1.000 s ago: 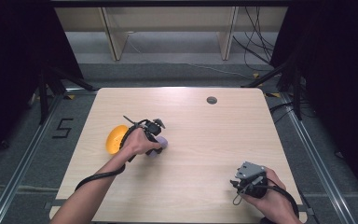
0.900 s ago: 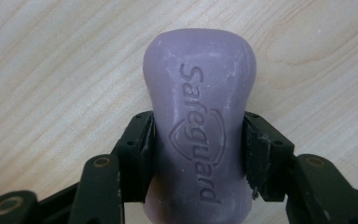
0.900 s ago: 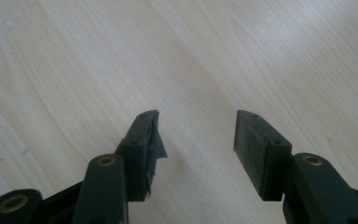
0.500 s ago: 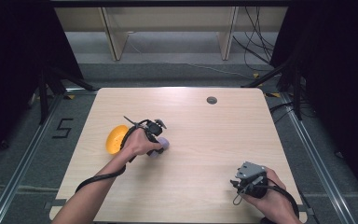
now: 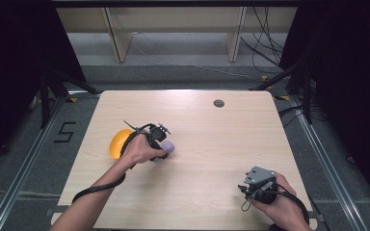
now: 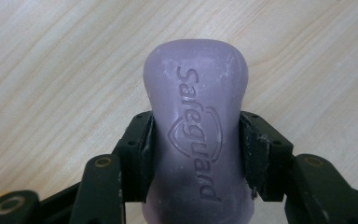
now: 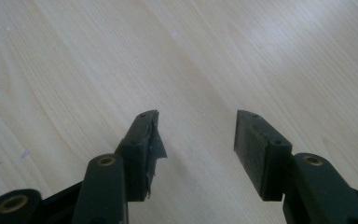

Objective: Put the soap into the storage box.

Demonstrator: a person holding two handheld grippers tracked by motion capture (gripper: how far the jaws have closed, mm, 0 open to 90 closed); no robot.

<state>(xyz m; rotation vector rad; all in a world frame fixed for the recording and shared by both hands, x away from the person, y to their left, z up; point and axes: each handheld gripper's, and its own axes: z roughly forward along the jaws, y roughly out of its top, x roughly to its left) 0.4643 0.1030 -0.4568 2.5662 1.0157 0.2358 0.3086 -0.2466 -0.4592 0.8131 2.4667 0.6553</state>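
While the left gripper (image 6: pixel 196 140) pinches the soap (image 6: pixel 196 135) at its waist, just beside the yellow dish (image 5: pixel 118 142), keep pressure even; the right gripper (image 7: pixel 197 140) idles spread.

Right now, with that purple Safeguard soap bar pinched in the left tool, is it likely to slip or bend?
The soap bar looks solid and keeps its shape between the left gripper's pads, so probably stiff. Its smooth, rounded sides could let it slide, though the narrowed waist where the pads sit should help. The dry, chalky surface suggests it isn't wet, so less slippery.
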